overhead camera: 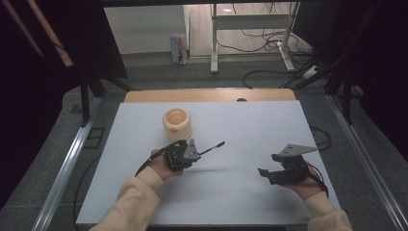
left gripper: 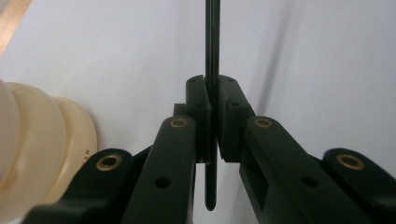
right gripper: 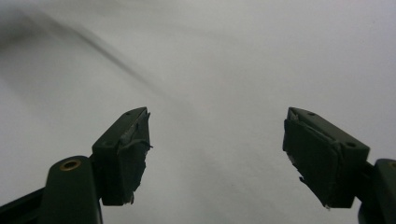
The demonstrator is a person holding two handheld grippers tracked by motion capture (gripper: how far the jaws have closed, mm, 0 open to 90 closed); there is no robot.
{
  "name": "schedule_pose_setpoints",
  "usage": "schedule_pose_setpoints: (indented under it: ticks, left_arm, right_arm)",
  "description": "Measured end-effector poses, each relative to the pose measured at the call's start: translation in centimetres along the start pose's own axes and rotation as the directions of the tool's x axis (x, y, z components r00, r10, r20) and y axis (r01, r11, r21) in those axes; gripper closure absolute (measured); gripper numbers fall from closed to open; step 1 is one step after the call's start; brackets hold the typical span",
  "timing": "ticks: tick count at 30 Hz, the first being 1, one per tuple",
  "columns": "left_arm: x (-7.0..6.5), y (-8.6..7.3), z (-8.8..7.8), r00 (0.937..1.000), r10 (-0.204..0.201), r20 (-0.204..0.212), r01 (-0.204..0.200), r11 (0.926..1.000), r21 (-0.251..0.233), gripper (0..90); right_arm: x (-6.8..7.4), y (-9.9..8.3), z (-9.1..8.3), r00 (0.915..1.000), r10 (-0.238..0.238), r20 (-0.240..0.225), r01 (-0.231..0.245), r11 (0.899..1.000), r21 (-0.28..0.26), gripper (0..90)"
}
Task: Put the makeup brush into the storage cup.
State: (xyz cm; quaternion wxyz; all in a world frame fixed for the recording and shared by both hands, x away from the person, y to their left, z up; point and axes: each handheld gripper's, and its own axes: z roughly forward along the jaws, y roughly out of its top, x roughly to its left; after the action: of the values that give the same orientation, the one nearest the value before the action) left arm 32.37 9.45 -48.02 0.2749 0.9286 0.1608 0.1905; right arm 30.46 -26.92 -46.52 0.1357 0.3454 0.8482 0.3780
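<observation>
Nearest the person, two cream-coloured sleeves come in from the bottom edge of the high view, each hand carrying a black two-jaw tool over a pale grey-white table mat (overhead camera: pixel 240 130).

At about five o'clock on the mat, the right gripper (overhead camera: pixel 262 172) hangs low over the bare surface, its jaws pointing toward nine o'clock. In the right gripper view its jaws stand wide apart with nothing between them, so it is released; the worn pads (right gripper: pixel 133 154) show frayed edges, and plain mat lies beyond. A grey three-cornered plate sits on top of this gripper.

At about seven o'clock on the mat, slightly farther in, the left gripper (overhead camera: pixel 192 155) is clenched on a thin black rod with a small rounded tip (overhead camera: pixel 213 147). In the left gripper view the jaws press together on the rod, which runs straight up between the pads and out of the top edge, while its short lower end hangs below the grip. In the high view the rod points away from the jaws toward two o'clock, its tip lifted off the mat, with a faint shadow below it.

Just beyond the left gripper, toward eleven o'clock, a small round cream-coloured ribbed pot with an open top (overhead camera: pixel 177 123) stands upright on the mat, near the gripper but apart from the rod. In the left gripper view the pot's ribbed side bulges in at eight o'clock.

Farther off, a light wooden table edge (overhead camera: pixel 207 95) shows past the mat.
</observation>
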Motion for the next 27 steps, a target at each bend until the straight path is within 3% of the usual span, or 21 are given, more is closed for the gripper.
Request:
schedule_pose_setpoints:
  ticks: [15, 27]
  left_arm:
    - [0.3, -0.2, -0.6, 0.9998, -0.020, -0.004, 0.020, 0.9998, -0.008, 85.8]
    - [0.7, -0.5, -1.5, 0.9989, -0.045, -0.014, 0.044, 0.9987, -0.025, 85.8]
  right_arm:
    - [-0.2, -0.4, -0.4, 0.9998, 0.014, 0.015, -0.013, 1.000, -0.021, 23.1]
    - [-0.7, -1.7, -1.3, 0.9990, 0.023, 0.039, -0.022, 1.000, -0.020, 22.9]
